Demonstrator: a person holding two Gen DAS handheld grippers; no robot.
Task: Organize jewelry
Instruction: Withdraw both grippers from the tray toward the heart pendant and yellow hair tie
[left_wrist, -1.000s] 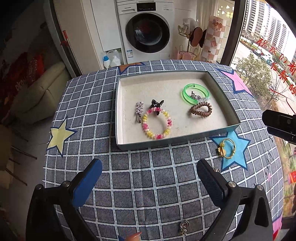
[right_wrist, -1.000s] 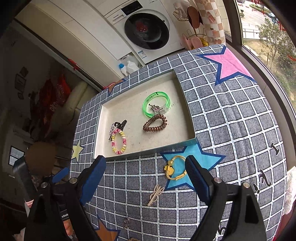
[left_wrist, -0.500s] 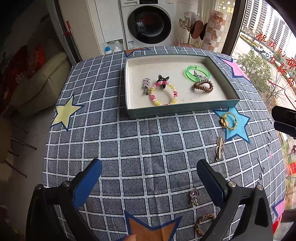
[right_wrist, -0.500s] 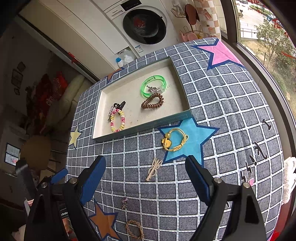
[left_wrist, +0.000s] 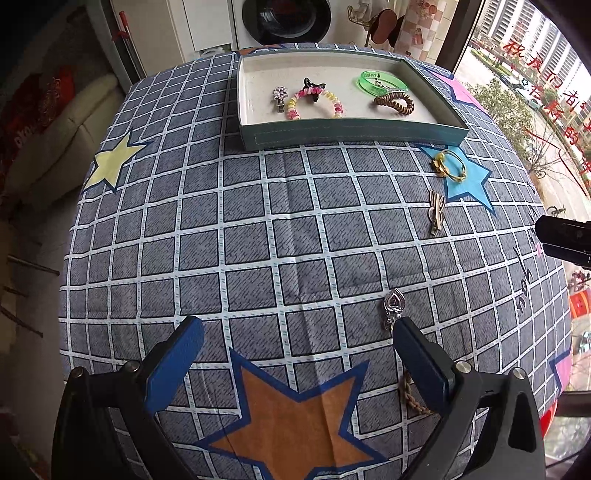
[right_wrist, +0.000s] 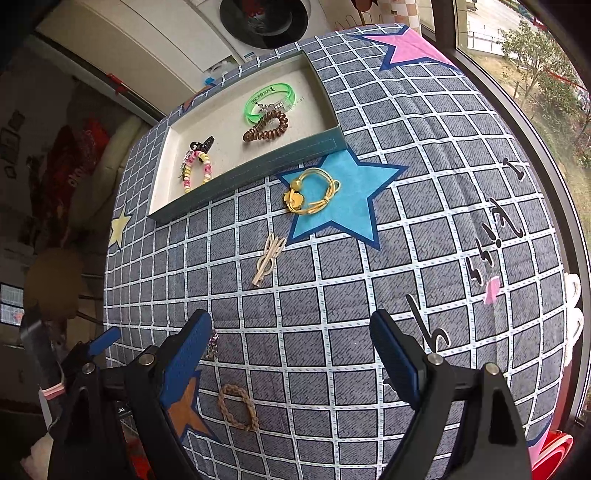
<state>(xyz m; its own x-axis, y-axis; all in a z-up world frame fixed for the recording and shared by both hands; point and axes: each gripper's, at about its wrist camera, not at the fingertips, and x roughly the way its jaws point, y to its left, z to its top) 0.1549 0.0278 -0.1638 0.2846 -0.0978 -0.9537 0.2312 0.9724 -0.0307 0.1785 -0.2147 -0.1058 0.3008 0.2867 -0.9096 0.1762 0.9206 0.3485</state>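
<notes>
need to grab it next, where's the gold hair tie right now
The gold hair tie lies outside the tray, on the blue star just beyond the tray's near right corner, in both views. The beige clip lies nearest it.

On the tablecloth (left_wrist: 258, 221) the tray (left_wrist: 351, 129) sits at the far side, holding a beaded bracelet (left_wrist: 314, 105), bangle (left_wrist: 382, 81) and coil hair tie (left_wrist: 393, 103) — nearer, right of centre, lie a corded bracelet (right_wrist: 310, 194), hair clip (right_wrist: 267, 258), heart pendant (left_wrist: 393, 304) and braided band (right_wrist: 236, 406).

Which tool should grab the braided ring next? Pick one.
Right. Its open tool has the braided ring in plain view just below the fingers; the left tool is also open, but its right finger hides most of it.
</notes>
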